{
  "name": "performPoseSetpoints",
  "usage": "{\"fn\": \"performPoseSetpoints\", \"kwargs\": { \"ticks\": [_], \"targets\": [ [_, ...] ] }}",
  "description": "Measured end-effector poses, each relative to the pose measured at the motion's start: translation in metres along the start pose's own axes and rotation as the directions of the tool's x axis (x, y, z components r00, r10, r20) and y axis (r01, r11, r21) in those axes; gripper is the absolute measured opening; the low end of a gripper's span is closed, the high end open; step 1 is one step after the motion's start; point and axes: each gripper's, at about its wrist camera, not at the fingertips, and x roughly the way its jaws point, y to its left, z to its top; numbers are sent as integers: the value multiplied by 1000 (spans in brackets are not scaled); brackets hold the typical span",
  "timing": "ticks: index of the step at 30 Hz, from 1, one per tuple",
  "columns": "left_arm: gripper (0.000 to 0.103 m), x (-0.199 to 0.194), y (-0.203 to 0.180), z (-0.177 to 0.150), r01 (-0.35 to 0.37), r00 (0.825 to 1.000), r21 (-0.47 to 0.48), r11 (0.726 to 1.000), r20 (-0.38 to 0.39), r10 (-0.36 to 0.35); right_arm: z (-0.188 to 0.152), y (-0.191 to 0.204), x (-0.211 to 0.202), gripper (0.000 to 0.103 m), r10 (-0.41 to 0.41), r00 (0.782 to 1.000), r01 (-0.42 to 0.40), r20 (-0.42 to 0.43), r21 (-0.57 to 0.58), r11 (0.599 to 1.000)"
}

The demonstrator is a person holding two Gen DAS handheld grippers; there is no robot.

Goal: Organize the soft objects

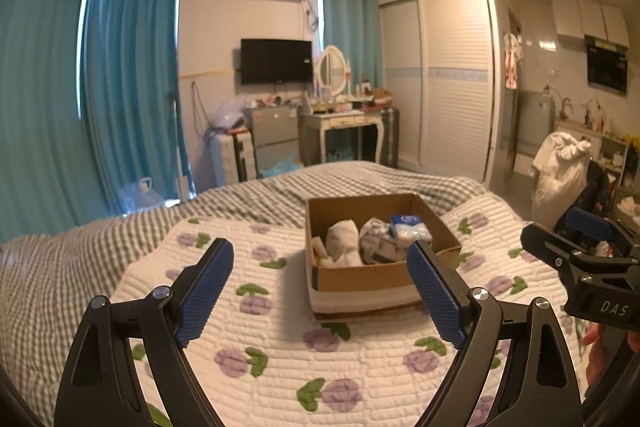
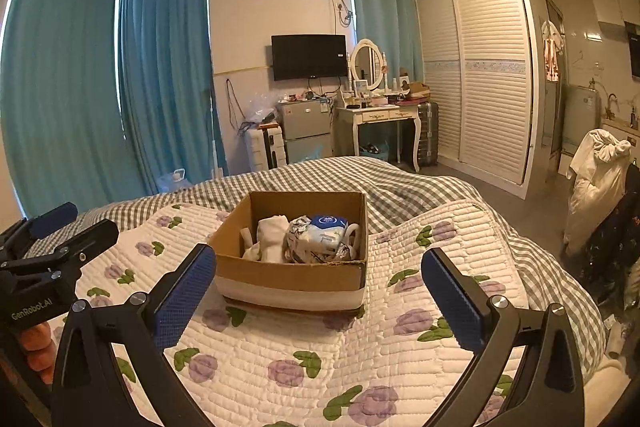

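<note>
An open cardboard box (image 1: 360,277) (image 2: 288,273) stands on the flowered quilt (image 1: 280,359) (image 2: 304,359) in the middle of the bed. Inside lie a rolled white cloth (image 1: 342,241) (image 2: 272,233), a crumpled patterned bundle (image 1: 378,241) (image 2: 304,241) and a blue-and-white soft pack (image 1: 408,227) (image 2: 326,229). My left gripper (image 1: 320,263) is open, nothing between its blue pads, hovering in front of the box. My right gripper (image 2: 320,269) is open too, empty, just short of the box. Each gripper shows at the edge of the other's view: right gripper (image 1: 580,247), left gripper (image 2: 60,231).
A grey checked duvet (image 1: 60,267) (image 2: 400,191) covers the bed beyond the quilt. Behind stand teal curtains (image 1: 128,87), a wall television (image 2: 309,57), a dressing table (image 2: 380,115), a small fridge (image 2: 306,131) and a white wardrobe (image 2: 492,75). White clothes (image 2: 600,179) hang at the right.
</note>
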Motion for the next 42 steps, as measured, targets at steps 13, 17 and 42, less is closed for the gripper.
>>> {"fn": "performPoseSetpoints", "kwargs": {
  "ticks": [13,17,42],
  "targets": [
    [90,1,3,-2,13,1000,-10,1000,-4,-13,-1,9,0,103,-2,1000,2,6,-19,1000],
    [90,1,2,-3,13,1000,-7,1000,-5,-13,-2,7,0,103,-2,1000,2,4,-10,1000],
    [90,0,2,-6,14,1000,-15,1000,-11,-14,-2,5,4,103,-10,1000,10,-17,-4,1000]
  ]
}}
